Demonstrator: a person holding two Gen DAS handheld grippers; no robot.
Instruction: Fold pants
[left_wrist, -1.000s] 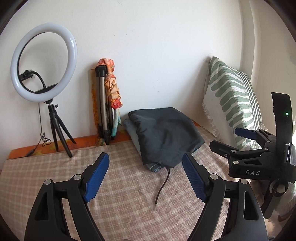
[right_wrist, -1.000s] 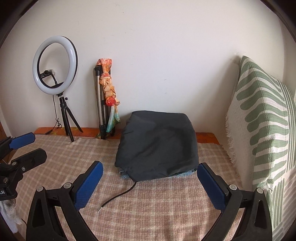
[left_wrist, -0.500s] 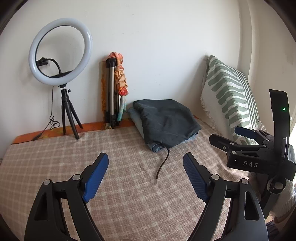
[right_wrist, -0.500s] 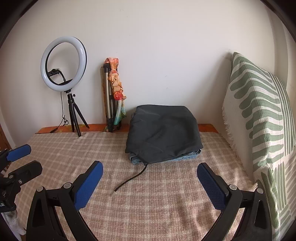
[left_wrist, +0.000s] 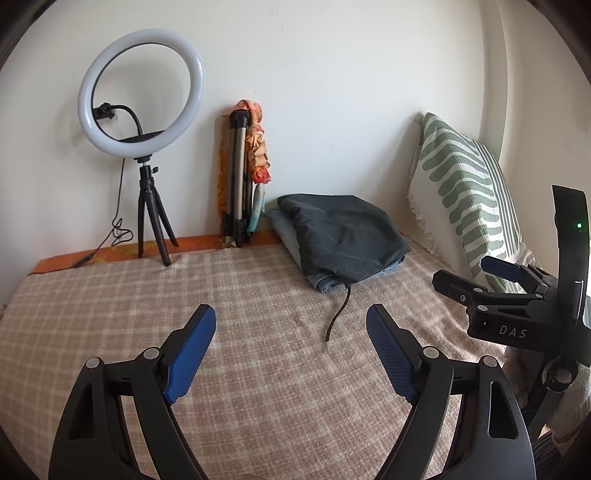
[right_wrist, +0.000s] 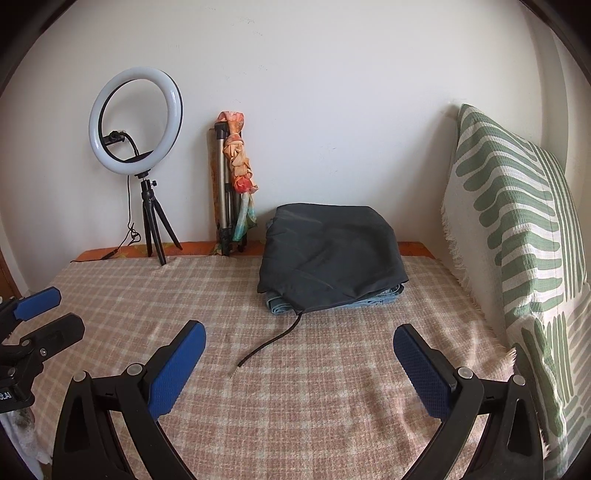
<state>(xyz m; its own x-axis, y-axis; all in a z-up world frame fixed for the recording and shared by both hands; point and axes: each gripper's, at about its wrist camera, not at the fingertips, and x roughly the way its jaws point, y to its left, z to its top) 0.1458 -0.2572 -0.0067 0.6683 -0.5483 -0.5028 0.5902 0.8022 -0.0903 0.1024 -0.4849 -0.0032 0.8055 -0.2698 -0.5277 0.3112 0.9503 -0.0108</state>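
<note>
1. both grippers have backed away from the stack over the last second, so the dark pants (right_wrist: 328, 258) look smaller and further off now. reads like the fold is done and they got parked.
2. left gripper (left_wrist: 291, 347) and right gripper (right_wrist: 299, 363) both have jaws spread wide, nothing in them.
3. pants sit folded on top of a denim piece (right_wrist: 384, 295) at the back of the checked blanket (right_wrist: 332, 387), near the wall, just beside the striped pillow (right_wrist: 517, 229).
4. the bundle is almost square, so no clear long axis. drawstring (right_wrist: 271, 341) trails out toward the cameras, so that open edge faces us.
</note>
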